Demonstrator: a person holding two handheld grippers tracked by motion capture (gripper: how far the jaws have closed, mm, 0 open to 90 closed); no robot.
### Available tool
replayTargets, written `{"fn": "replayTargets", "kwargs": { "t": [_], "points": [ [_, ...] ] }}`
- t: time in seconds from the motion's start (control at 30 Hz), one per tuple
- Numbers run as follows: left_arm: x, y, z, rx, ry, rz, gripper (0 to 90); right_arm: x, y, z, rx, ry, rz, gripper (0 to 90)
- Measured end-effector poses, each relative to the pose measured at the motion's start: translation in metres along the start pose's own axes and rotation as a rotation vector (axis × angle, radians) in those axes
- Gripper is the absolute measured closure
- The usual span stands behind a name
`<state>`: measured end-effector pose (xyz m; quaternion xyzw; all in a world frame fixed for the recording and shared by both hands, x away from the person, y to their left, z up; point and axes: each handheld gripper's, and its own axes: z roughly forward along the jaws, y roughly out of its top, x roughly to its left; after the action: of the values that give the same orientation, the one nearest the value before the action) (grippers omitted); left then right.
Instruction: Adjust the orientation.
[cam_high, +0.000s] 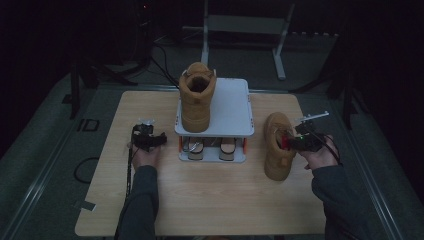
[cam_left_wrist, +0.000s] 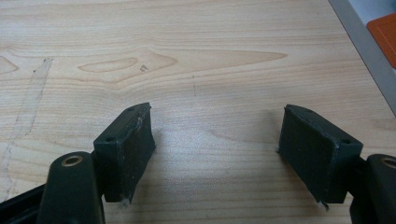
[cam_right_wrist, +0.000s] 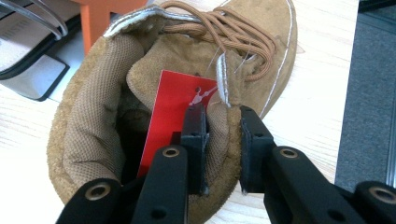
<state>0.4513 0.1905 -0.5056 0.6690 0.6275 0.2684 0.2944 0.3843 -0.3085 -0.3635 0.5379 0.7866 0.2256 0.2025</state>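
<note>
Two boots are showing from above: one on the rack (cam_high: 235, 107), mine at three o'clock (cam_high: 278, 145). My left gripper (cam_left_wrist: 217, 144) is idling, jaws apart. My right gripper (cam_right_wrist: 218, 140) is pinching the soft, padded collar; it's probably squashing yet gripping firmly.

Setting: lab-style recording space, dimly lit
Work surface: lone wooden table (cam_high: 210, 200) on grey carpet floor (cam_high: 45, 130)
Background: metal stand frame (cam_high: 245, 30), loose cables (cam_high: 160, 55), dark surround
Props: small white two-tier rack (cam_high: 230, 107) mid-table
</note>
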Motion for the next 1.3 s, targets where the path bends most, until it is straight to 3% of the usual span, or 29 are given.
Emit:
{"fn": "replayTargets", "kwargs": {
  "t": [0.27, 0.43, 0.57, 1.1, 1.2, 1.3],
  "points": [
    [0.000, 0.000, 0.000, 0.000, 0.000, 0.000, 26.4, -0.023, 0.005, 0.000, 0.005, 0.012, 0.032, 76.6],
    [0.000, 0.000, 0.000, 0.000, 0.000, 0.000, 26.4, -0.028, 0.010, 0.000, 0.026, 0.006, 0.038, 76.4],
    [0.000, 0.000, 0.000, 0.000, 0.000, 0.000, 26.4, -0.032, 0.011, 0.002, 0.088, 0.007, 0.032, 76.0],
    [0.000, 0.000, 0.000, 0.000, -0.001, 0.000, 26.4, -0.047, 0.024, 0.009, 0.273, 0.073, 0.126, 62.0],
    [0.000, 0.000, 0.000, 0.000, -0.001, 0.001, 26.4, -0.048, 0.023, 0.016, 0.330, 0.116, 0.145, 60.2],
    [0.000, 0.000, 0.000, 0.000, -0.001, 0.000, 26.4, -0.051, 0.022, 0.018, 0.336, 0.120, 0.163, 61.2]
  ]
}}
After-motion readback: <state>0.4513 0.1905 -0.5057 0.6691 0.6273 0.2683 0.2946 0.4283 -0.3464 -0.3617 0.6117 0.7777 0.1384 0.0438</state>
